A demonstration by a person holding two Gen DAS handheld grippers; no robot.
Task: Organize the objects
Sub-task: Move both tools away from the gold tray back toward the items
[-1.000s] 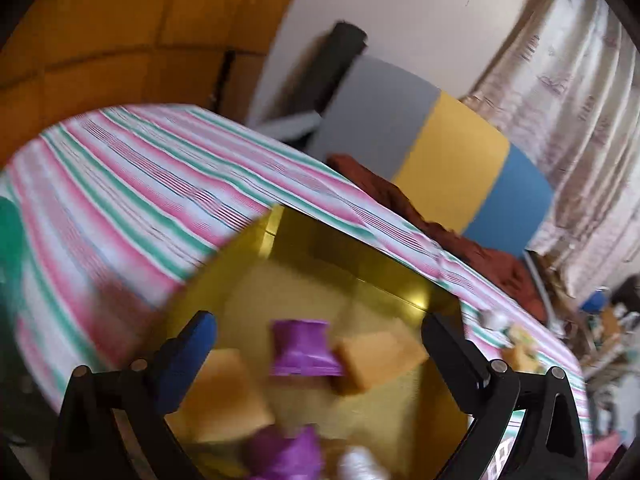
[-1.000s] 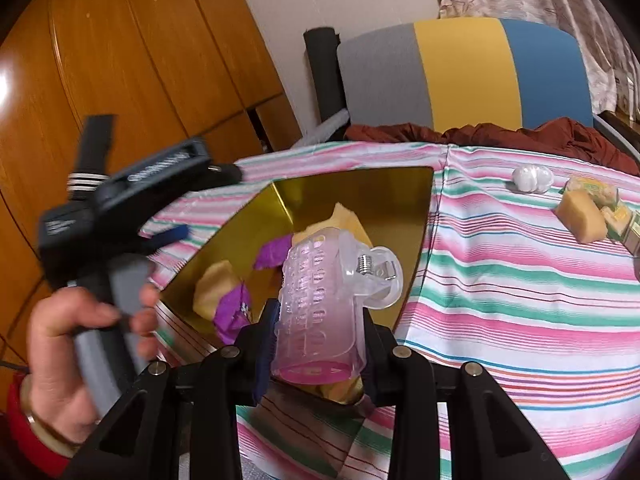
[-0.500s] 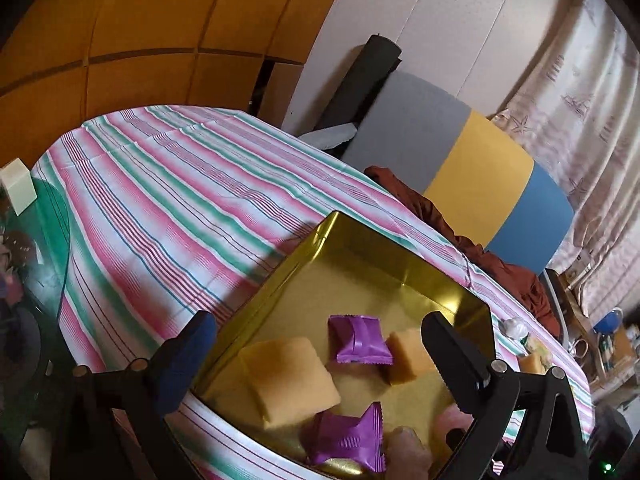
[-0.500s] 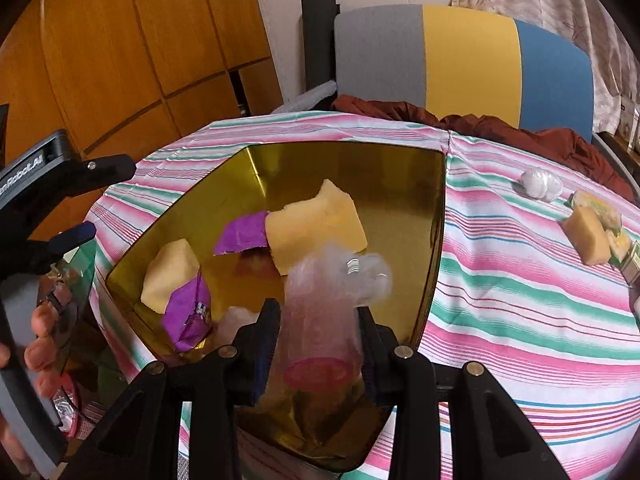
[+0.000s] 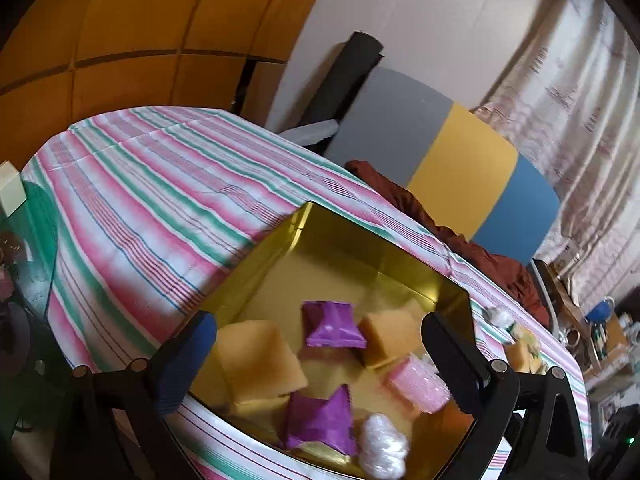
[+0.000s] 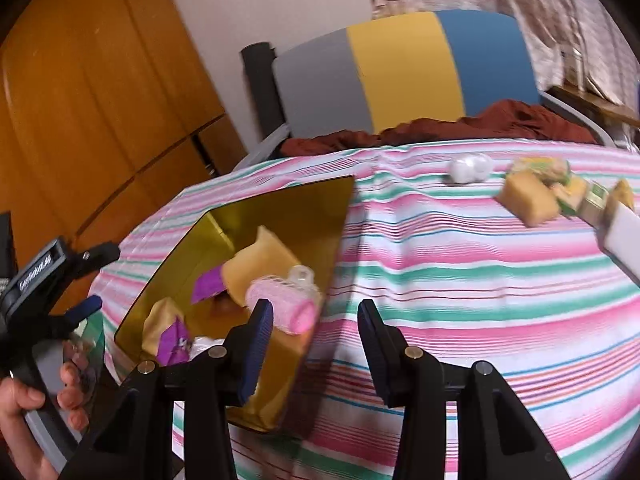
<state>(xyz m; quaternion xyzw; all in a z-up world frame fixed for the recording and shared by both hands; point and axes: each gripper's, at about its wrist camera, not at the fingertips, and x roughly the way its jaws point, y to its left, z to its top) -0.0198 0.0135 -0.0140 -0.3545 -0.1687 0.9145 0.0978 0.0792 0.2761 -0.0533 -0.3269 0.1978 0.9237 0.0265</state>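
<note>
Though white lettering is showing on the left gripper's point(image 6: 86, 276) black body in the right wrist view, it is sitting too blurred and tilted to read, and no other writing is coming through clearly. The right gripper point(image 6: 316, 330) is hovering with its jaws spread and nothing between them, where half a second ago it was pinching the pink roller point(image 6: 282, 306). That roller is now lying on its side inside the gold tin point(image 6: 280, 208), near the tin's right wall, beside a yellow sponge point(image 6: 260, 264) and a purple packet point(image 6: 208, 284). The right wrist view is also pointing further right than before, bringing more of the striped cloth point(image 6: 460, 280) into sight, with a white ball point(image 6: 468, 168) and a second sponge point(image 6: 528, 198) lying well apart from the tin. In the left wrist view the left gripper point(image 5: 320, 340) is hanging over the tin point(image 5: 360, 256) with jaws spread wide, holding nothing, as earlier; the roller point(image 5: 416, 384) is resting just inside its right finger point(image 5: 452, 356), next to a white wad point(image 5: 380, 448).
</note>
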